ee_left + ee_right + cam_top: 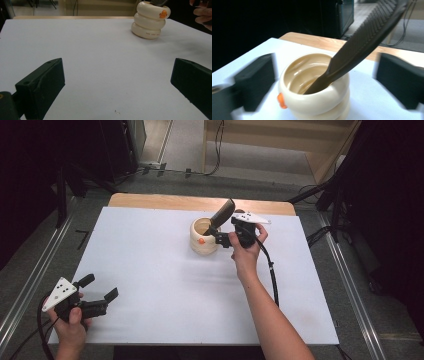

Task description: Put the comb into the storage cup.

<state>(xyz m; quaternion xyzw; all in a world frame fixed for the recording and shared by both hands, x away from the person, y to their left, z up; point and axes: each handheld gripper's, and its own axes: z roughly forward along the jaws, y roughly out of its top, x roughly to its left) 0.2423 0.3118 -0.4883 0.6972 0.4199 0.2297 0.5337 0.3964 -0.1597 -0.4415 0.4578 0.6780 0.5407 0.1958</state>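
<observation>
1. Comb (pixel 367 42) stands tilted inside the cream ringed cup (pixel 203 237), leaning toward the right gripper (pixel 220 239).
2. Right gripper's jaws are spread wide, released, flanking cup and comb without touching.
3. Cup sits far across the white table (pixel 165 285).
4. Left gripper (pixel 100 292) rests near the table's near-left corner, jaws apart, holding nothing.
</observation>
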